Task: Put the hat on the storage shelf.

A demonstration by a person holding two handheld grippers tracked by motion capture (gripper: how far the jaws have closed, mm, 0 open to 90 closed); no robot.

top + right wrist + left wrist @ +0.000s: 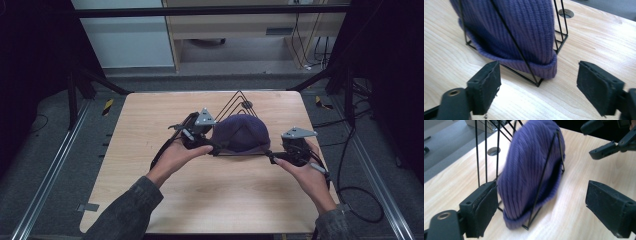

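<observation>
A purple knitted beanie (pixel 243 134) (pixel 531 172) (pixel 521 30) sits pulled over a black wire rack (pixel 239 100) (pixel 541 180) (pixel 514 45) in the middle of the wooden table (pixel 200 200). My left gripper (pixel 212 146) (pixel 539 212) stands open at the beanie's left edge, its jaws either side of the lower brim and a rack corner. My right gripper (pixel 272 156) (pixel 537 87) is open at the beanie's right edge, with the brim and a rack corner just ahead of its jaws. In the left gripper view the right gripper's jaws (pixel 610 147) show at the top right.
A round cable hole (pixel 493 151) (pixel 566 13) is set in the table behind the rack. Black cables (pixel 350 165) trail off the table's right side. Black frame bars (pixel 75 90) flank the table, with a white cabinet (pixel 125 35) beyond.
</observation>
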